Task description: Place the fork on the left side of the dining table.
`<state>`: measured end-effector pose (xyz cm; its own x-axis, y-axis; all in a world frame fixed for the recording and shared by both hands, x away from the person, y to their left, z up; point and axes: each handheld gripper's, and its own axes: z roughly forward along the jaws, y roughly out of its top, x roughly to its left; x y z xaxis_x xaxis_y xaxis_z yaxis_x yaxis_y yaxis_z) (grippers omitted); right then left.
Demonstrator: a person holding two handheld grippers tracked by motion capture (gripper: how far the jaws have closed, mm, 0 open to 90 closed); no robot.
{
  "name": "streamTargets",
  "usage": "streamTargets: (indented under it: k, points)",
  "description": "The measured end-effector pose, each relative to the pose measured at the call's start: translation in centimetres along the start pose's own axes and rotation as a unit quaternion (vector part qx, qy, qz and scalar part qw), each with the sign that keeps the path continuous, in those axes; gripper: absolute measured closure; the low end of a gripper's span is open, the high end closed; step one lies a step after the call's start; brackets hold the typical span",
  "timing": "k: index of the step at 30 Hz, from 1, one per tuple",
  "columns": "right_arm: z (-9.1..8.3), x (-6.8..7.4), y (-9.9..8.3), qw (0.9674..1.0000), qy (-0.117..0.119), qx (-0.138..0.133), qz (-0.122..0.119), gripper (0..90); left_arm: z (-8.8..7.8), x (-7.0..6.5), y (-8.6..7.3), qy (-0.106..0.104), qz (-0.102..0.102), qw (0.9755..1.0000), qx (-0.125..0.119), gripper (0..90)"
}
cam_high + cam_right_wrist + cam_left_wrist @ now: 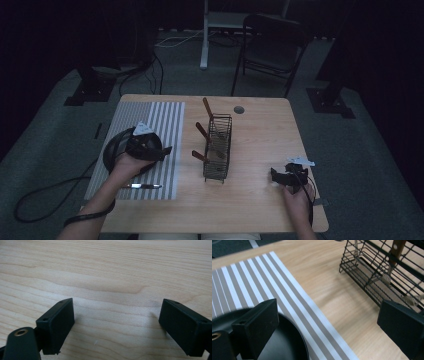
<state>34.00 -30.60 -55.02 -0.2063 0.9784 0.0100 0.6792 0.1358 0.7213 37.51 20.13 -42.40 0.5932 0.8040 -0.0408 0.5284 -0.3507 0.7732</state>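
Note:
A black wire basket (218, 147) stands at the table's middle with three wooden-handled utensils (201, 131) leaning out of its left side. My left gripper (167, 150) hovers open over a black plate (112, 147) on the striped placemat (160, 117), jaws pointing towards the basket. In the left gripper view the gripper (329, 325) has nothing between its jaws, with the plate (287, 345) at lower left and the basket (372, 272) at upper right. A table knife (142, 186) lies on the mat's near edge. My right gripper (276, 176) rests open over bare wood (117, 325).
The wooden table (260, 135) has a round cable hole (239, 109) near its far edge. A dark chair (272, 45) and a white stand (205, 35) are on the floor beyond the table. Cables trail off the left side.

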Motion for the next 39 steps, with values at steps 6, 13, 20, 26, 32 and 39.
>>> streamTargets:
  k: [6, 13, 20, 26, 32, 39]
  points:
    - [0.0, 0.0, 0.0, 1.0, 0.0, 0.0, 0.0, 12.6, 0.8, -0.1, 2.2, -0.003, 0.005, 1.0, -0.008, 3.8]
    - [0.0, 0.0, 0.0, 1.0, 0.0, 0.0, 0.0, 12.6, 2.9, -0.6, 4.8, 0.001, 0.01, 0.9999, -0.006, 3.8]
    - [0.0, 0.0, 0.0, 1.0, 0.0, 0.0, 0.0, 12.7, 4.1, -0.4, 7.3, 0.002, 0.003, 1.0, -0.009, 3.9]
    - [0.0, 0.0, 0.0, 1.0, 0.0, 0.0, 0.0, 12.7, 5.2, -0.4, 9.1, 0.0, 0.0, 1.0, -0.003, 3.9]
    - [0.0, 0.0, 0.0, 1.0, 0.0, 0.0, 0.0, 12.6, 6.2, -0.7, 10.5, -0.011, -0.007, 0.9999, -0.008, 5.7]
    - [0.0, 0.0, 0.0, 1.0, 0.0, 0.0, 0.0, 12.6, 7.8, -1.0, 12.0, -0.019, -0.02, 0.9996, -0.01, 7.0]
